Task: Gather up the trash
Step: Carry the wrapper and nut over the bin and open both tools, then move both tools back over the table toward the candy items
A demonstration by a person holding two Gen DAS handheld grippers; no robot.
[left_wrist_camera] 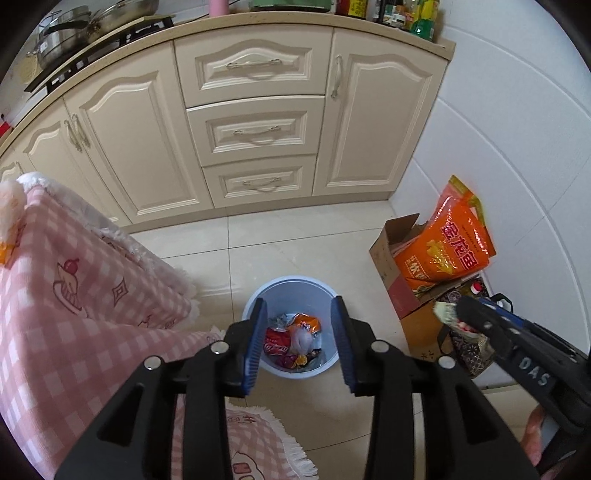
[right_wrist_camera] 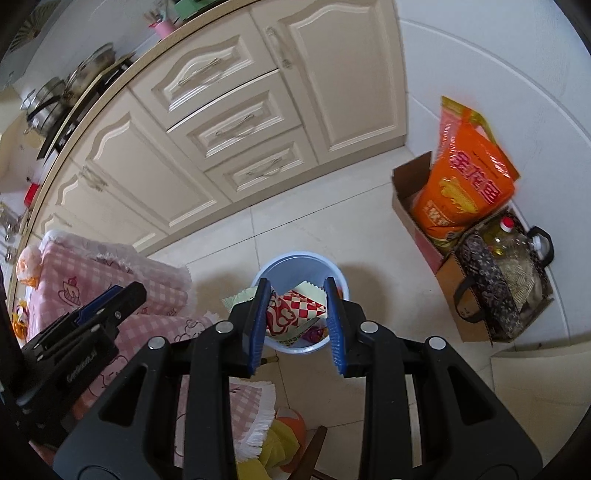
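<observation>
Left claw: your left claw (left_wrist_camera: 299, 343) hangs over the bin with its blue pads well apart and nothing between them.
Right claw: your right claw (right_wrist_camera: 295, 321) is clamped on a wrapper (right_wrist_camera: 295, 312), red-and-white checked with pale green zigzag edges; in the left wrist view this claw (left_wrist_camera: 448, 314) shows at the right, with the wrapper's edge sticking out of its tip.
Wrapper position: it is held above the mouth of the bin, between the two pads, partly hiding what lies inside.
Bin: the light blue round bin (left_wrist_camera: 258, 291) stands on the tiled floor (left_wrist_camera: 295, 243), near the foot of the cabinets.
Bin contents: a crushed red can (left_wrist_camera: 277, 343), an orange foil packet (left_wrist_camera: 308, 323), a whitish wad and small bright sweet papers lie at the bottom.
Left of the bin: a surface draped in a pink checked cloth (left_wrist_camera: 74, 295) with a fringed edge, just beside the bin.
Right of the bin: a cardboard box (left_wrist_camera: 384, 254) by the white wall, with an orange bag (left_wrist_camera: 447, 243) standing in it; next to it a dark patterned bag (right_wrist_camera: 487, 280) and an oil bottle (right_wrist_camera: 511, 240).
Far side: cream cabinets (left_wrist_camera: 255, 133) with drawers, and pots (left_wrist_camera: 66, 33) on the stove above them.
</observation>
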